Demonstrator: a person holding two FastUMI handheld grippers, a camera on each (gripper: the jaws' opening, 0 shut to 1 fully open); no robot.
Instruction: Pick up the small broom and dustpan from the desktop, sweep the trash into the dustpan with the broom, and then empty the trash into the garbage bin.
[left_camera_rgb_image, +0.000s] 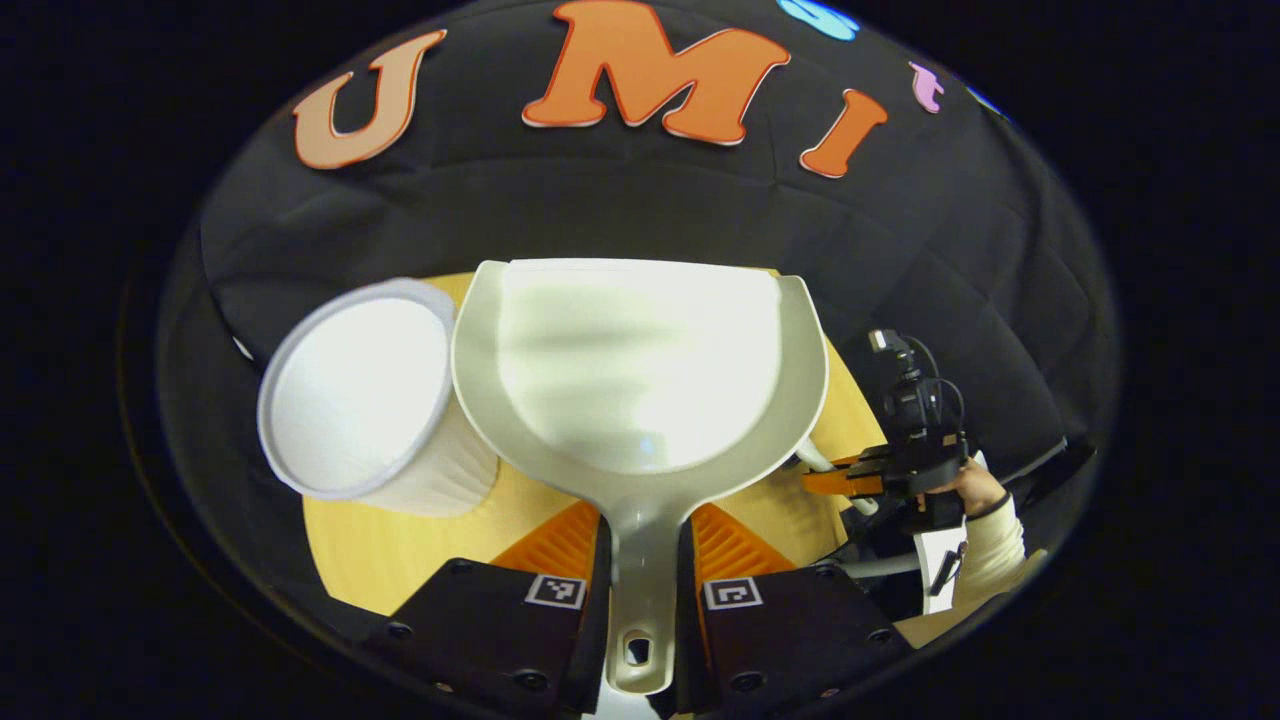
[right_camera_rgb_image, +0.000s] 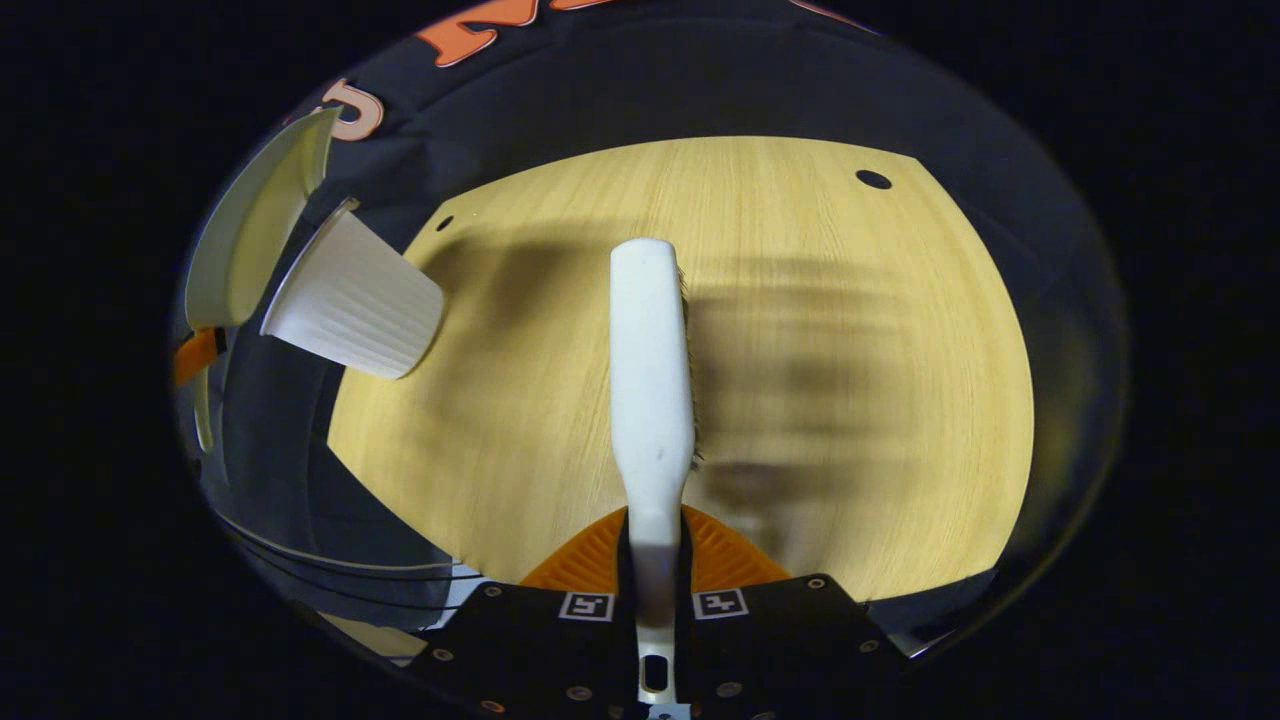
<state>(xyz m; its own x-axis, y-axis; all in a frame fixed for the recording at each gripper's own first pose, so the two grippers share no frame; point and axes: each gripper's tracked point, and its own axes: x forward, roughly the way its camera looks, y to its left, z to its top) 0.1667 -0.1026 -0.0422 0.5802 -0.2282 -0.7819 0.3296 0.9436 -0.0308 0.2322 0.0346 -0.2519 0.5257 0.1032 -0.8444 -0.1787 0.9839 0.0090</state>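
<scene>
Both hand-held grippers clamp handles: dustpan (left_camera_rgb_image: 640, 370), broom (right_camera_rgb_image: 652, 370).

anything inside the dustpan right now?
In the left gripper view the dustpan pan looks bare white, with no trash visible on it. Glare washes out the middle, so small scraps could be missed. The bin beside it also looks white inside, though its bottom is hard to tell.

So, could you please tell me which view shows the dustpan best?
The left gripper view: the dustpan faces the camera, its whole tray visible and its handle clamped in the left gripper. The right gripper view catches the dustpan edge-on at its far left.
</scene>
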